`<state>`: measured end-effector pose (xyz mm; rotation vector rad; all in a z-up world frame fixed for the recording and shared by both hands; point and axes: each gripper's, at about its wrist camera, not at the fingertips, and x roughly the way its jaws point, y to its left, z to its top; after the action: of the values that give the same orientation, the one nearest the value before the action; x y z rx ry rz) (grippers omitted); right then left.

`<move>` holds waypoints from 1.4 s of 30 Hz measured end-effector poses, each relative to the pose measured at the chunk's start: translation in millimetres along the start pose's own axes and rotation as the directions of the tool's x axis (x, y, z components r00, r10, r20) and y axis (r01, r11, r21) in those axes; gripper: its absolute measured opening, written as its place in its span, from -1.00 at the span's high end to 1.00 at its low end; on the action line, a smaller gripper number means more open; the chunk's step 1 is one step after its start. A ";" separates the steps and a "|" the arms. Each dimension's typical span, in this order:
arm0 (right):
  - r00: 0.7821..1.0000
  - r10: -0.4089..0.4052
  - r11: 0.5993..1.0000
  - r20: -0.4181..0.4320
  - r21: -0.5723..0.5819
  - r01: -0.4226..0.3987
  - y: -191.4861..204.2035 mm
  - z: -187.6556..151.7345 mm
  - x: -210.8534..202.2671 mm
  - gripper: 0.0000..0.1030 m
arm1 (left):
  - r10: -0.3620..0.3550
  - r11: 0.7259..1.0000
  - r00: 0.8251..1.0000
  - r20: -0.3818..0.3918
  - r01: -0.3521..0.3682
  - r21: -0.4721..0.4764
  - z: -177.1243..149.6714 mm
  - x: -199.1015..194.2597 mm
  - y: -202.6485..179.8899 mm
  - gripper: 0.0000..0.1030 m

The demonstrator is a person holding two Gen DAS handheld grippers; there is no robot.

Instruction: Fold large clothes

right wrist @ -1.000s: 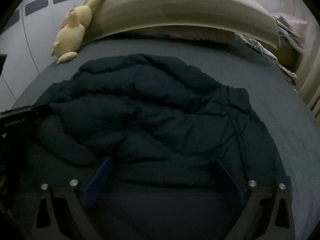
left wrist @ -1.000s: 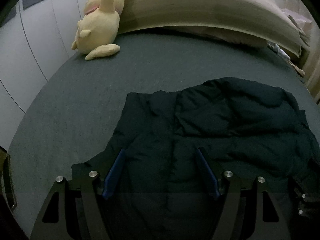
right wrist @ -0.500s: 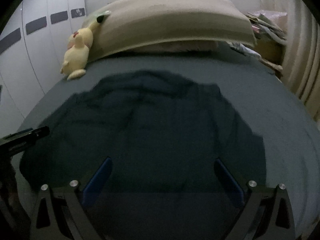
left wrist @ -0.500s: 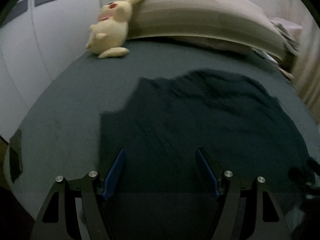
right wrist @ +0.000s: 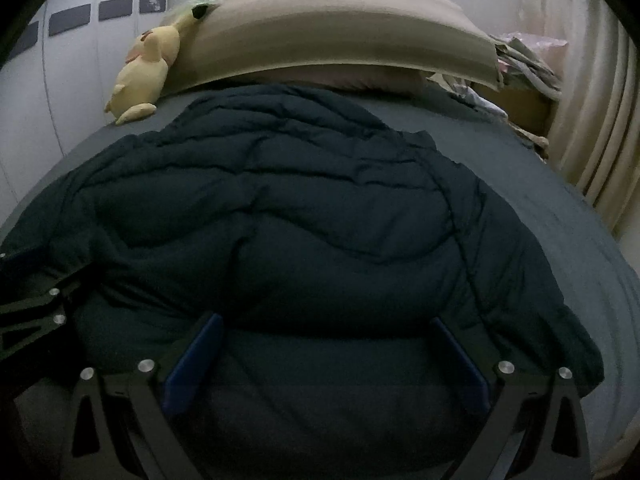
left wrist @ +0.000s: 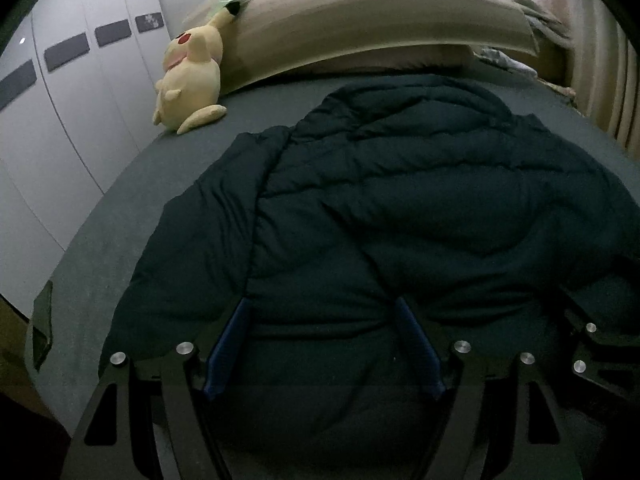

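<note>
A large dark navy puffer jacket (left wrist: pixel 400 208) lies spread across the grey bed (left wrist: pixel 120 216); it also fills the right wrist view (right wrist: pixel 300 220). My left gripper (left wrist: pixel 322 308) is open, its blue fingers (left wrist: pixel 228 344) over the jacket's near left part. My right gripper (right wrist: pixel 326 322) is open, its blue fingers (right wrist: pixel 192 356) wide apart over the jacket's near right part. Each gripper's frame shows at the other view's edge. Whether the fingers touch the fabric I cannot tell.
A yellow plush toy (left wrist: pixel 192 80) leans against a long beige pillow (left wrist: pixel 360 20) at the head of the bed. White wardrobe doors (left wrist: pixel 60 120) stand on the left. Curtains (right wrist: pixel 600 120) and a pile of cloth (right wrist: pixel 524 56) are on the right.
The jacket went from bunched up on the near right of the bed to spread out flat toward the pillow. Both grippers stayed open.
</note>
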<state>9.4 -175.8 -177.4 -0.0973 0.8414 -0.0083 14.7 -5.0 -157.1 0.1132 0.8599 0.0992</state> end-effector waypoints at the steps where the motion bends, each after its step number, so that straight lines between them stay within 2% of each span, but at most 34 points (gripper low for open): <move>1: 1.000 0.009 1.000 -0.011 0.011 -0.009 -2.5 2.3 -3.9 -1.00 | -0.019 1.000 1.000 -0.011 0.019 -0.019 2.1 -3.1 5.0 -0.49; 6: 0.996 0.083 0.987 0.020 0.139 -0.085 -23.9 6.3 -50.4 -1.00 | -0.067 0.993 0.998 -0.012 0.066 -0.101 -2.8 -44.9 15.9 -0.48; 11: 0.978 0.197 0.967 -0.065 0.177 -0.183 -27.5 1.0 -89.8 -1.00 | -0.085 0.988 0.996 0.035 0.089 -0.124 -7.8 -97.2 23.9 -0.60; 13: 0.969 0.237 0.956 -0.065 0.194 -0.220 -29.9 -5.2 -112.9 -1.00 | -0.095 0.987 0.994 0.056 0.101 -0.127 -9.3 -117.6 27.5 -0.64; 19: 0.983 0.184 0.966 0.019 0.179 -0.184 -33.8 -15.7 -170.0 -1.00 | -0.102 0.986 0.988 0.115 0.116 -0.121 -12.5 -163.1 36.5 -0.72; 26: 0.983 0.110 0.985 0.145 0.118 -0.128 -20.9 -18.7 -217.0 -1.00 | -0.103 0.983 0.982 0.160 0.125 -0.137 -12.6 -185.9 45.4 -0.73; 33: 0.986 0.103 0.989 0.128 0.095 -0.115 -15.8 -18.5 -214.3 -1.00 | -0.088 0.985 0.979 0.183 0.113 -0.131 -10.7 -193.3 48.3 -0.73; 42: 0.991 0.076 0.990 0.113 0.110 -0.089 -20.8 -19.0 -206.0 -1.00 | -0.069 0.987 0.983 0.169 0.092 -0.134 -10.9 -190.3 48.1 -0.73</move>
<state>-141.5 -188.7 -34.9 0.0451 0.7341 0.0261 -119.0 18.1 -14.9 -0.0461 0.6899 0.0734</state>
